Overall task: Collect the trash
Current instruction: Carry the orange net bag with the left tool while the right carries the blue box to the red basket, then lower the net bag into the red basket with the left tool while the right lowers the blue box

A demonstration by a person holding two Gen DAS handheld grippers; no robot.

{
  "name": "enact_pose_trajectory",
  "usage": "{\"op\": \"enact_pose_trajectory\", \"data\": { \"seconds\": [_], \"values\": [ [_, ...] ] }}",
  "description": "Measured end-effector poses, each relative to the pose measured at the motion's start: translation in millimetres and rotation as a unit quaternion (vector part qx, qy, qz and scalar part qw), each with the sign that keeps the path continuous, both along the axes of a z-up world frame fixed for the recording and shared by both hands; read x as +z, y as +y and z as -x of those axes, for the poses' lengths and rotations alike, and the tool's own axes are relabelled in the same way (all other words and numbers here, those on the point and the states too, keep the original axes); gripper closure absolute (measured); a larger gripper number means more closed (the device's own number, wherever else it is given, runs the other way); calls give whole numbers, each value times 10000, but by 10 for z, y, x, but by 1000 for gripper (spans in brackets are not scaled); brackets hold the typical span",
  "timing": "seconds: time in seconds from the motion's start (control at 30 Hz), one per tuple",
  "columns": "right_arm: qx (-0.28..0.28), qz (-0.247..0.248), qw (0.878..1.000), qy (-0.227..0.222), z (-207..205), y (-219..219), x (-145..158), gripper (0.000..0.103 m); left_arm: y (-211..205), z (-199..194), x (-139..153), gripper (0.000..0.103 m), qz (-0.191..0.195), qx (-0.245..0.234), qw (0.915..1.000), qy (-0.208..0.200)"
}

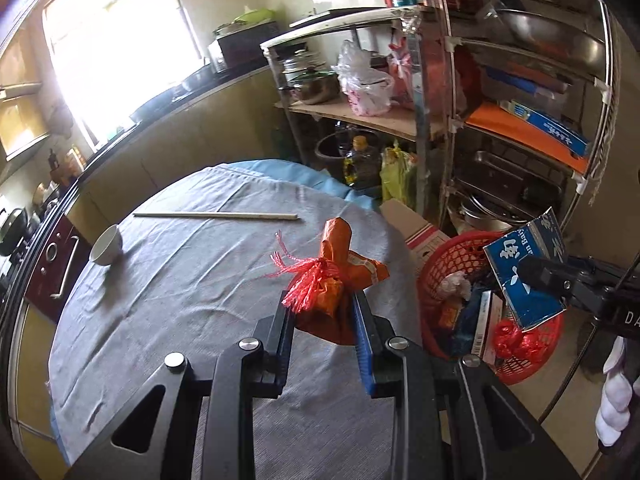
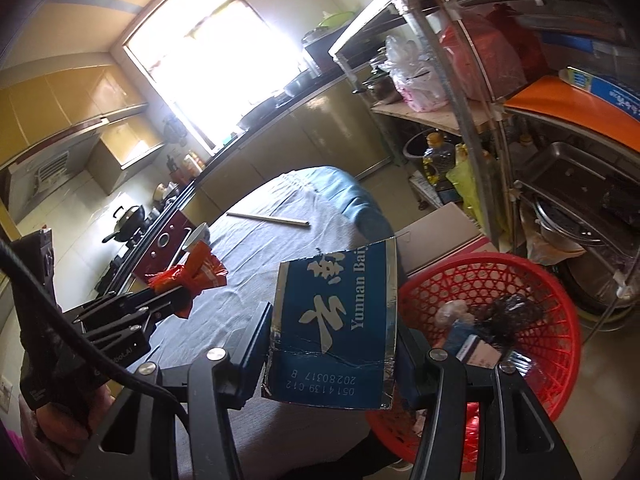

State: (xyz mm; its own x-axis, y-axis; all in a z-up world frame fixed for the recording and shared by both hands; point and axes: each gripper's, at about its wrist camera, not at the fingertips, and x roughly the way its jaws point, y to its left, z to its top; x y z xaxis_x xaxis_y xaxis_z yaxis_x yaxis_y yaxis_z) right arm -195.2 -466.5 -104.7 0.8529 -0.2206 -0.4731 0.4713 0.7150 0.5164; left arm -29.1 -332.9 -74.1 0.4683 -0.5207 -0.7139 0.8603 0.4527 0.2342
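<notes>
left gripper [image 1: 324, 312] pinching wrapper [image 1: 340, 276] at table [image 1: 180, 280] right edge | right gripper [image 2: 332, 344] pinching box [image 2: 340, 320] beside basket [image 2: 560, 320] | risk: early release, box misses rim

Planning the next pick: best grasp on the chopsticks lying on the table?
Take the chopsticks mid-length, coming straight down with the tool fingers across their width. They lie flat and thin on the grey cloth, so a side approach would probably find nothing to catch.
</notes>
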Motion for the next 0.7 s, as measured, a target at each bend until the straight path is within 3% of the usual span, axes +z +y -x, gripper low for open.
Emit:
{"op": "enact_pose_trajectory", "data": {
  "seconds": [0.37, 0.7],
  "values": [
    [-574, -84, 9983, 33, 361, -260, -29, 46, -253, 161, -144, 74, 37, -566, 9975, 421],
    [-1331, -398, 9903, -35, 868, -565, -148, 46, -587, 430, -399, 74, -34, -1173, 9863, 1160]
  ]
}}
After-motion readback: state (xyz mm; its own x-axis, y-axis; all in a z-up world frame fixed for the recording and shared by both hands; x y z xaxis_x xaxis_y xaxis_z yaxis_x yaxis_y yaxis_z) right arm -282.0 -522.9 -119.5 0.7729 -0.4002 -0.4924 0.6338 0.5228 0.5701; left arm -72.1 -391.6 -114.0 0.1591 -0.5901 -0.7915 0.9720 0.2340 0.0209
